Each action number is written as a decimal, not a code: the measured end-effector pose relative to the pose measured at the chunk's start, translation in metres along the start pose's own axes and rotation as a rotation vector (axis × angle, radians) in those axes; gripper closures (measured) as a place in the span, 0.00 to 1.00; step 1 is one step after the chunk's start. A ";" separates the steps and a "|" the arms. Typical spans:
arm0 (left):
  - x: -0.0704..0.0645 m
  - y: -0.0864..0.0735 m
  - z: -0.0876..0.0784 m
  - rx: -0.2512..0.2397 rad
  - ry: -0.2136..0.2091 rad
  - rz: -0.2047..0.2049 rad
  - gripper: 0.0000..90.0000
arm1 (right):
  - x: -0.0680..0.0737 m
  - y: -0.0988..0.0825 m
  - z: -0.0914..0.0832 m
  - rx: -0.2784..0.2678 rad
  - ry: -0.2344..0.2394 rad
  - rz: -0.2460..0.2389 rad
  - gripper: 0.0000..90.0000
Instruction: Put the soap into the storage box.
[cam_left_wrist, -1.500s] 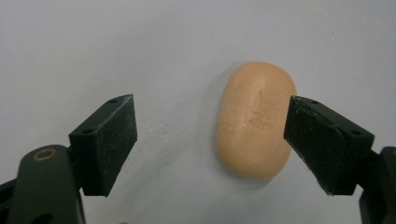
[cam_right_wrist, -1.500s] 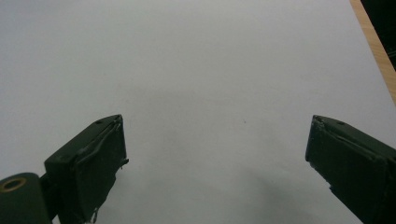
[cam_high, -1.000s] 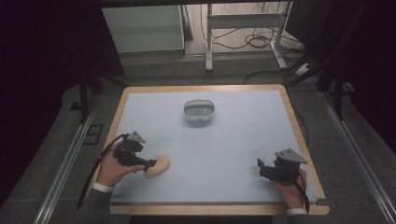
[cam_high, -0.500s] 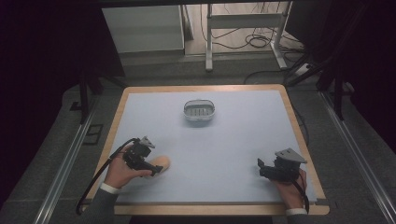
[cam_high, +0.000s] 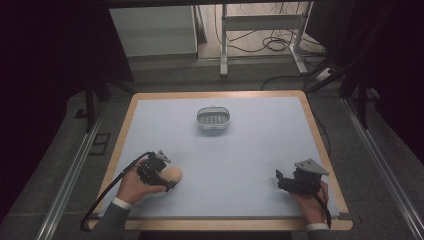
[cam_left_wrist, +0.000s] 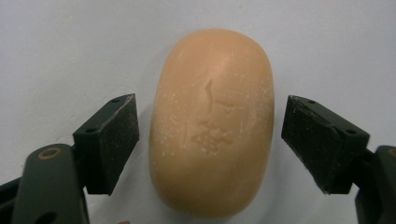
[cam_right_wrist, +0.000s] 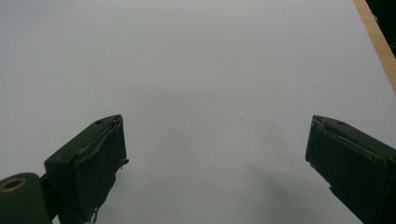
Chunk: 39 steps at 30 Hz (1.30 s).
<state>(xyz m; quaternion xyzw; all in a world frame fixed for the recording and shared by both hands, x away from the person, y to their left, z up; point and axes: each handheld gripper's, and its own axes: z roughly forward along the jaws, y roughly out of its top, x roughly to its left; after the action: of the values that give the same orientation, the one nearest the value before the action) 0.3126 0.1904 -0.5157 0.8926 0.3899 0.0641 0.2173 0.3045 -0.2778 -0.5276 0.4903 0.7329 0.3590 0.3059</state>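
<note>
An oval tan bar of soap (cam_left_wrist: 212, 121) lies on the pale blue table mat, seen in the high view as the soap (cam_high: 173, 174) at the front left. My left gripper (cam_high: 167, 181) is lowered over it and stands open, one jaw on each side of the bar with a small gap to each pad (cam_left_wrist: 112, 140). My right gripper (cam_high: 281, 179) rests near the front right of the table, open, with nothing between its fingers (cam_right_wrist: 95, 163). A small white slotted soap dish (cam_high: 213, 119) stands at the back middle of the mat.
The mat covers a wooden table whose bare rim (cam_high: 320, 145) runs along the right side. Beyond the far edge are a grey floor, a white cabinet (cam_high: 152, 32) and metal frame legs with cables (cam_high: 280, 42).
My left gripper has swung down and over the soap, so its jaws now straddle the bar. The soap and the right gripper have stayed in place.
</note>
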 end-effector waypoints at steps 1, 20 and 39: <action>0.000 0.000 0.000 0.000 0.000 0.000 0.22 | 0.000 0.000 0.000 0.000 0.000 0.000 0.06; 0.002 -0.002 -0.002 -0.010 0.014 0.005 0.35 | 0.000 0.000 -0.001 -0.007 -0.005 0.007 0.06; 0.005 0.007 -0.018 -0.053 -0.022 0.006 0.35 | -0.001 0.000 0.000 -0.005 -0.004 0.009 0.06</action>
<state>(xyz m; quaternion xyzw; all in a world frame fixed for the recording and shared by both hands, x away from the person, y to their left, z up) 0.3155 0.1956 -0.4967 0.8884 0.3828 0.0653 0.2450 0.3042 -0.2785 -0.5274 0.4935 0.7291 0.3614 0.3069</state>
